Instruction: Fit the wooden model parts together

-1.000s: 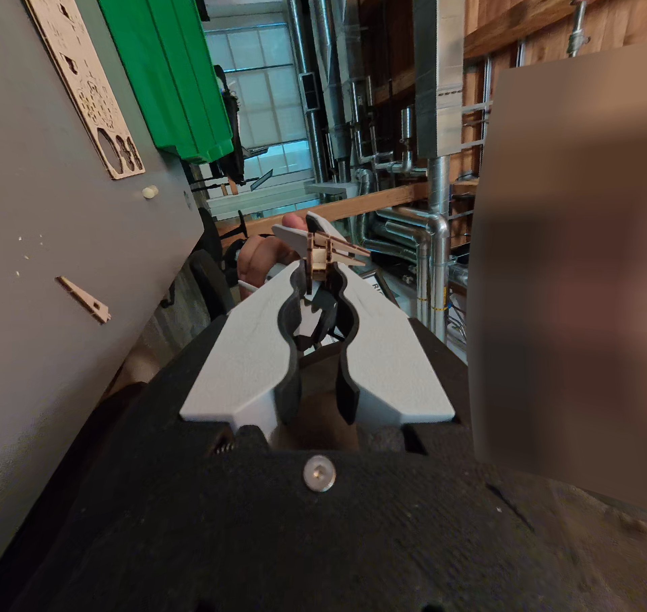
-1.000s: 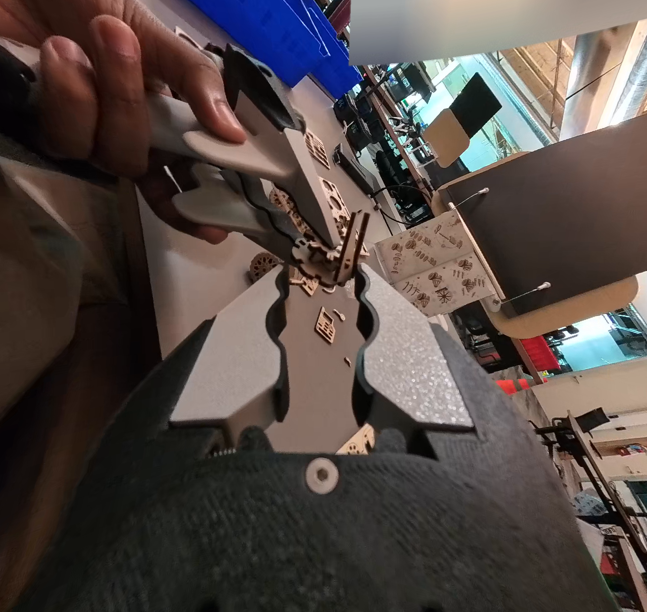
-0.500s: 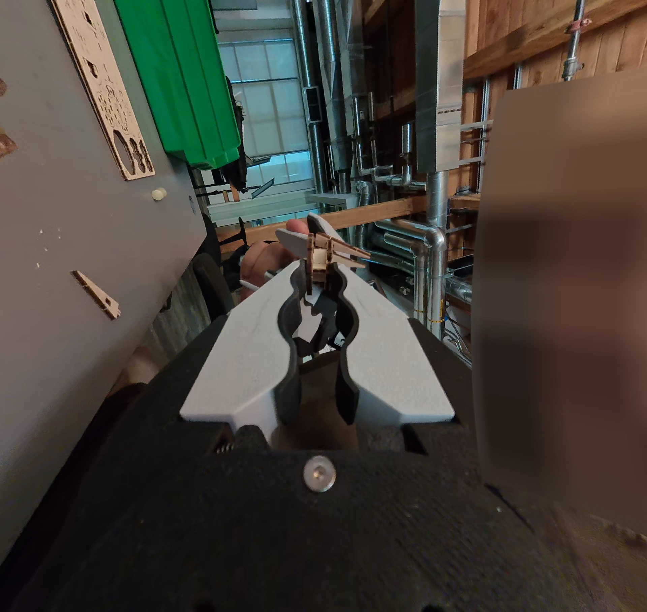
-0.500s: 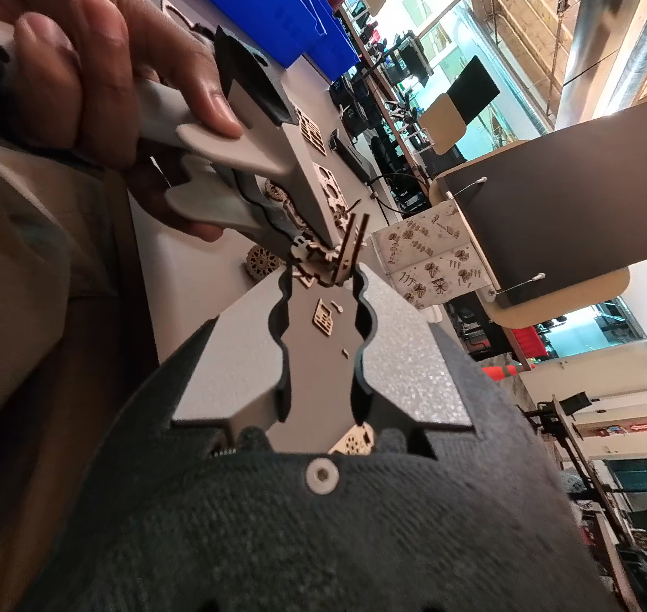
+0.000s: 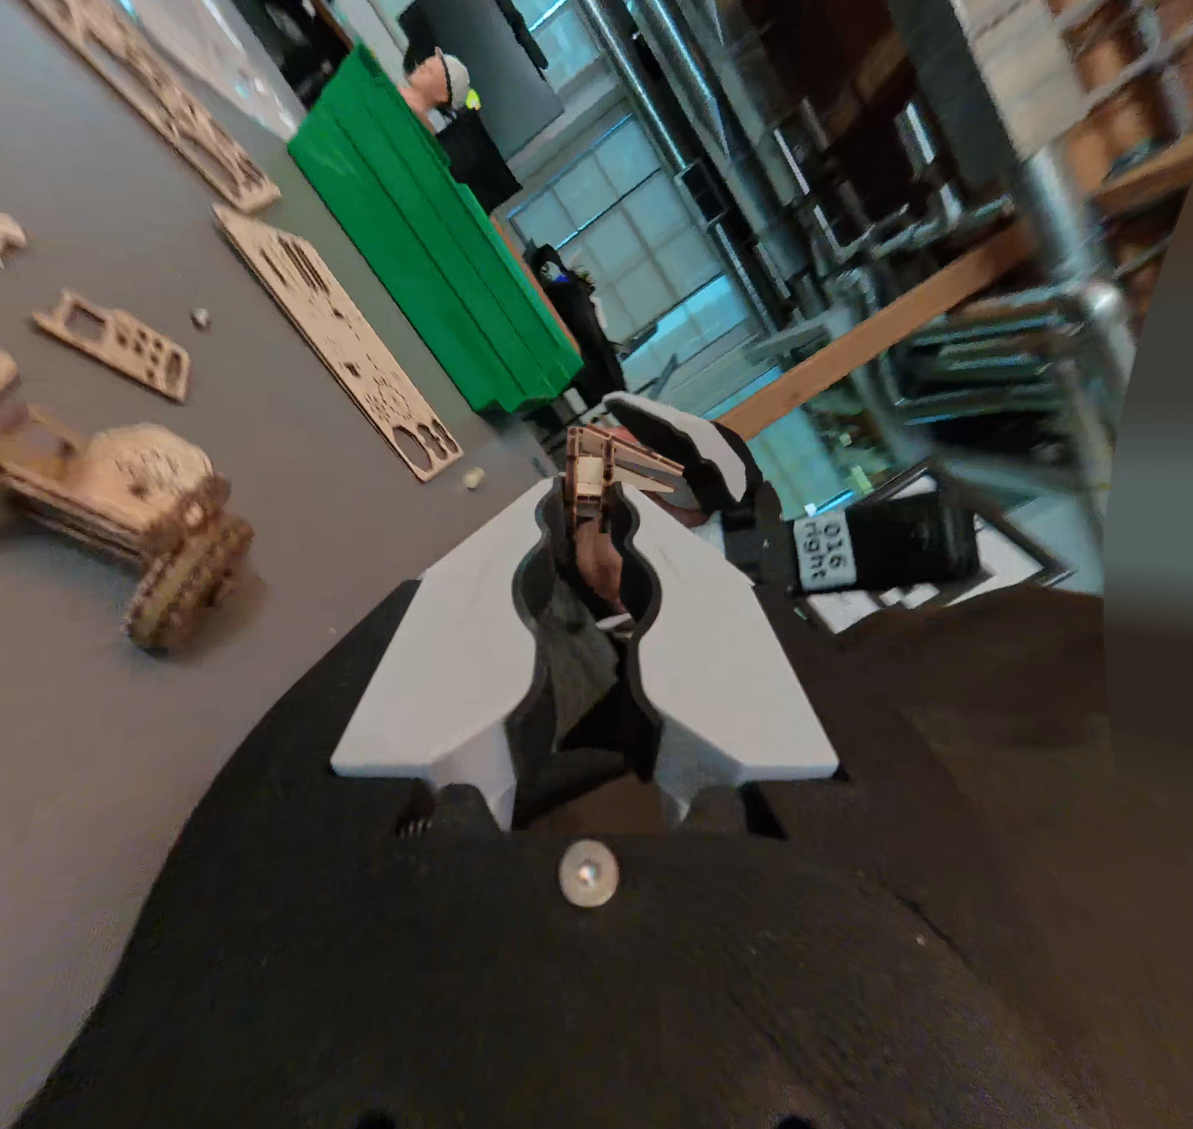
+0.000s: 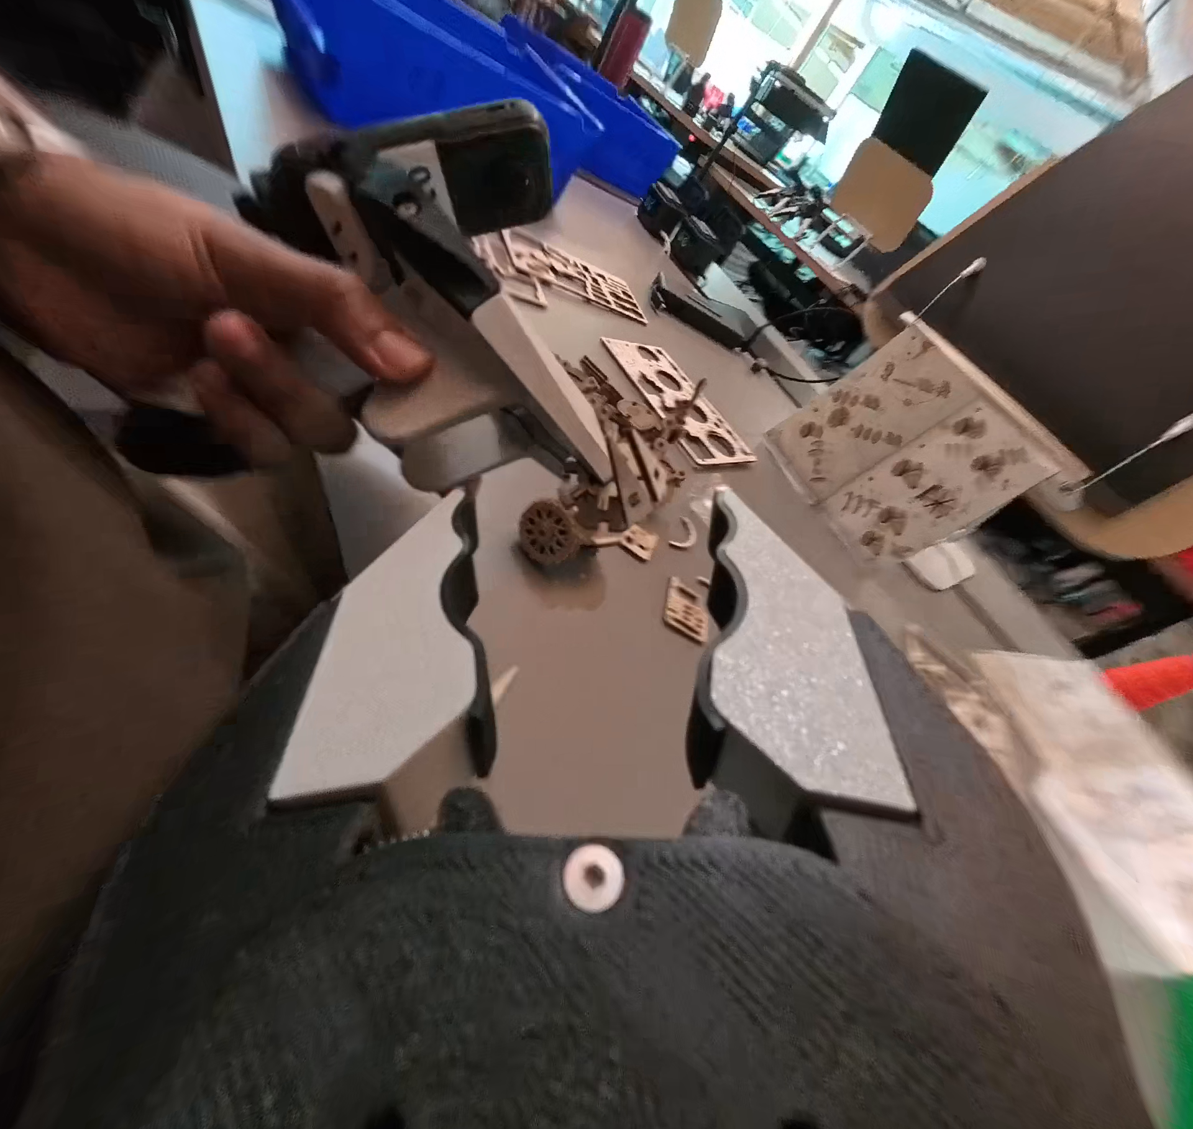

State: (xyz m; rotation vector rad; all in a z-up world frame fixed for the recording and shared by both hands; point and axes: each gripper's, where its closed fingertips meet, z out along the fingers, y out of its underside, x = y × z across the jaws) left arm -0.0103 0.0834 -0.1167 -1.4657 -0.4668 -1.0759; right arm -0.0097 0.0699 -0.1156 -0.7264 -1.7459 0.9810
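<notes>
So the left gripper [image 5: 584, 491] has its jaws pinched tight on a small wooden assembly [image 5: 607, 465], a little cluster of thin laser-cut strips slotted together, held up in the air above the grey table [image 5: 271, 426]. The right gripper [image 6: 591, 504] is spread wide with nothing between its jaws, sitting just beside the piece but not touching it, as far as I can tell.

Down on the table there's a half-built wooden model [image 6: 603, 485] with a spoked wheel [image 6: 547, 533], plus loose bits and punched-out wooden sheets [image 5: 342, 343] scattered around it. In the right wrist view the left gripper's tips overlap that model, so I can't say for sure how high the held piece sits above it.

Handling-wise, this stuff looks super light and stiff but brittle. I'd guess those thin tabs snap if you squeeze across the flat or twist them. Best bet is probably grabbing the thicker stacked block end, where the left jaws already are, and pushing straight along the slot.

A green bin [image 5: 426, 246] and a blue bin [image 6: 452, 78] sit at the far edges. Writing: there's a white label [image 5: 823, 556] on the right gripper's black body, and a printed parts card [image 6: 904, 446] propped up nearby.
</notes>
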